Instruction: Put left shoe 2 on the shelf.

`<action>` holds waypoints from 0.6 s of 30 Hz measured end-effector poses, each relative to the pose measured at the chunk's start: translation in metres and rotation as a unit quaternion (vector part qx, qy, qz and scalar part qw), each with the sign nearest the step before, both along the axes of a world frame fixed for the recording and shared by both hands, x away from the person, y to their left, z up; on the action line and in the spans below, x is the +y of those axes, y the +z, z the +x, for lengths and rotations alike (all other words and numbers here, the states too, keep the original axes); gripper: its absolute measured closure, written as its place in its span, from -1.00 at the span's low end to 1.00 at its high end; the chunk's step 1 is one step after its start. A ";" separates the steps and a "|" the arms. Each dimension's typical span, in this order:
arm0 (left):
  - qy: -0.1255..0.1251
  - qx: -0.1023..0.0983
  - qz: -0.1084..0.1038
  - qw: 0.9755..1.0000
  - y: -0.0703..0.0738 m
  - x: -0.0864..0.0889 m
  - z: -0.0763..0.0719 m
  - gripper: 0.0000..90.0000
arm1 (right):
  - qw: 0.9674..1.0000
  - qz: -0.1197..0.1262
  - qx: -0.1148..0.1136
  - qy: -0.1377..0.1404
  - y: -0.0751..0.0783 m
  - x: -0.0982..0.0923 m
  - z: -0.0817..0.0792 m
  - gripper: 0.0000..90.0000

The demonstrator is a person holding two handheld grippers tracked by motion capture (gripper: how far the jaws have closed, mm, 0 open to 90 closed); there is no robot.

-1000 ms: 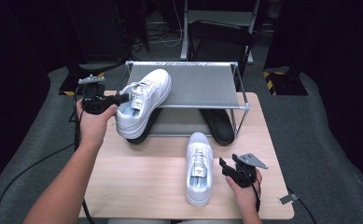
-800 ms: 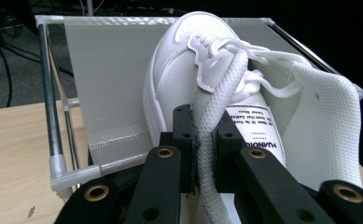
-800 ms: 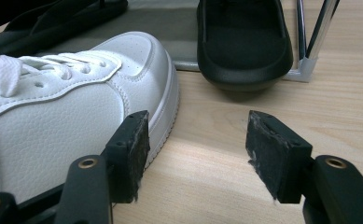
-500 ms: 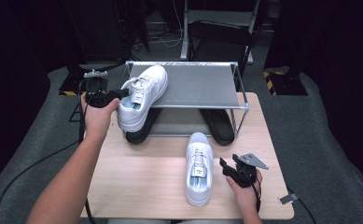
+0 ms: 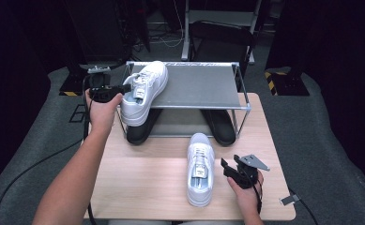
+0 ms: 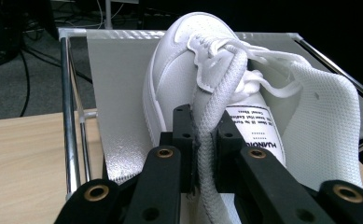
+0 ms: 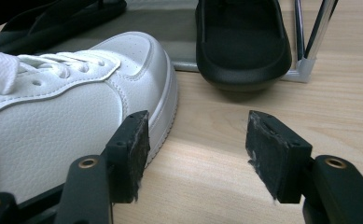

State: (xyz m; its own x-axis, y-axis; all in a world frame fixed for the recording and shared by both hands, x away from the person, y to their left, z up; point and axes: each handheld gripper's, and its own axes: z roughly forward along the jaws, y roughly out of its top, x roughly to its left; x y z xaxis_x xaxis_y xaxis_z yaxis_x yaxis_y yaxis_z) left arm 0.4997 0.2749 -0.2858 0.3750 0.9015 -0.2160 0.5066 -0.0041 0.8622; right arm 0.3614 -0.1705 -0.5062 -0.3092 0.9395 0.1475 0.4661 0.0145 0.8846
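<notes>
A white sneaker (image 5: 145, 86) lies tilted on the left end of a metal shoe rack's top shelf (image 5: 203, 86), its heel hanging over the front bar. My left gripper (image 5: 123, 88) is shut on the woven edge of its opening; in the left gripper view the jaws (image 6: 206, 126) pinch that edge, with the sneaker (image 6: 179, 60) running away over the shelf (image 6: 114, 70). A second white sneaker (image 5: 200, 168) stands on the wooden table, toe toward the rack. My right gripper (image 5: 228, 168) is open just right of it; the right gripper view shows its toe (image 7: 53, 121) beside the open gripper (image 7: 198, 140).
Two black shoes (image 5: 140, 131) (image 5: 221, 125) sit on the rack's lower level; one toe (image 7: 242, 42) and a rack leg (image 7: 319, 28) lie ahead of the right gripper. The wooden table (image 5: 138, 187) has bare room at front left. Dark floor and cables surround it.
My left gripper has carried the white sneaker away from the person and farther onto the top shelf. The right gripper and the second sneaker have not moved.
</notes>
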 end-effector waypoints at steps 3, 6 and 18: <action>0.005 0.001 0.004 1.000 -0.001 -0.002 0.005 0.84 | 1.000 -0.001 -0.001 0.000 -0.001 0.000 0.000 -0.12; 0.007 0.002 0.005 1.000 -0.001 -0.004 0.010 0.84 | 1.000 0.000 0.004 -0.002 -0.001 0.000 0.000 -0.12; 0.026 0.002 -0.003 1.000 -0.001 -0.013 0.034 0.84 | 1.000 -0.009 -0.010 -0.002 -0.003 0.001 -0.001 -0.12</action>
State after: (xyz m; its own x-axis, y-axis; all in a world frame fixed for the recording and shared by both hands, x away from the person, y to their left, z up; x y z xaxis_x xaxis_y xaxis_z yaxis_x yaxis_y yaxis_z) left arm 0.5337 0.2620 -0.2870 0.3262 0.9186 -0.2230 0.5099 0.0277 0.8598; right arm 0.3600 -0.1693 -0.5089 -0.3084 0.9431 0.1241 0.4489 0.0293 0.8931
